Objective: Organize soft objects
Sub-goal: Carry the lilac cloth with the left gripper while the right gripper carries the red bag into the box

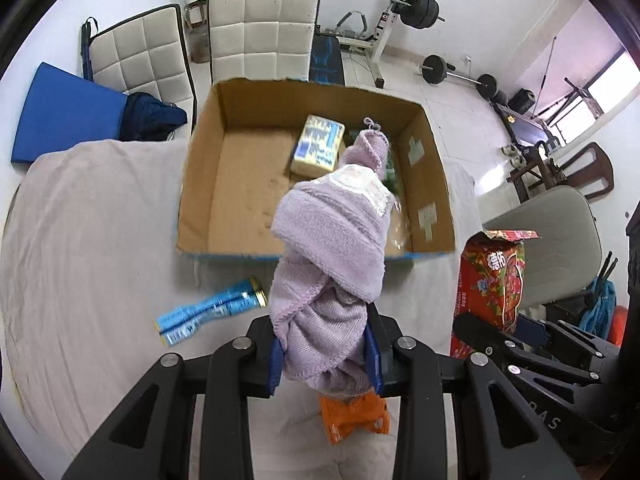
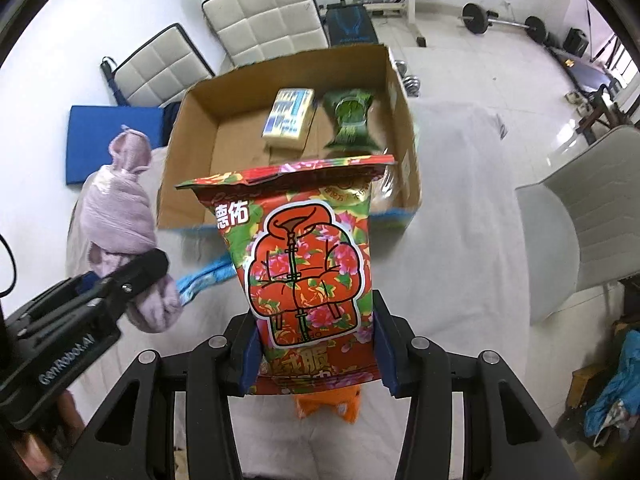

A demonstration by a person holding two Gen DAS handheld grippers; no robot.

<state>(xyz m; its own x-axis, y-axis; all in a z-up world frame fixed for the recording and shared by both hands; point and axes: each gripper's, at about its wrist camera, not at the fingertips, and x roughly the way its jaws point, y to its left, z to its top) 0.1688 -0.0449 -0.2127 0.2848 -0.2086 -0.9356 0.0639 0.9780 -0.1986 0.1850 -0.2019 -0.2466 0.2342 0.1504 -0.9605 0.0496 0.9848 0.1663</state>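
Observation:
My left gripper (image 1: 325, 354) is shut on a purple knitted cloth bundle (image 1: 334, 248) and holds it above the table, in front of the open cardboard box (image 1: 200, 152). It also shows in the right wrist view (image 2: 120, 216). My right gripper (image 2: 316, 344) is shut on a red floral pack (image 2: 304, 264), held upright before the box (image 2: 404, 120); the pack also shows in the left wrist view (image 1: 494, 280). Inside the box lie a yellow-blue tissue pack (image 1: 318, 146) and a green packet (image 2: 348, 120). An orange packet (image 1: 354, 416) lies on the cloth below the grippers.
A blue flattened tube (image 1: 208, 312) lies on the beige-covered table (image 1: 88, 240) left of the box front. White padded chairs (image 1: 260, 32) and a blue mat (image 1: 60, 116) stand behind. A grey chair (image 2: 580, 220) is on the right. Gym weights fill the far room.

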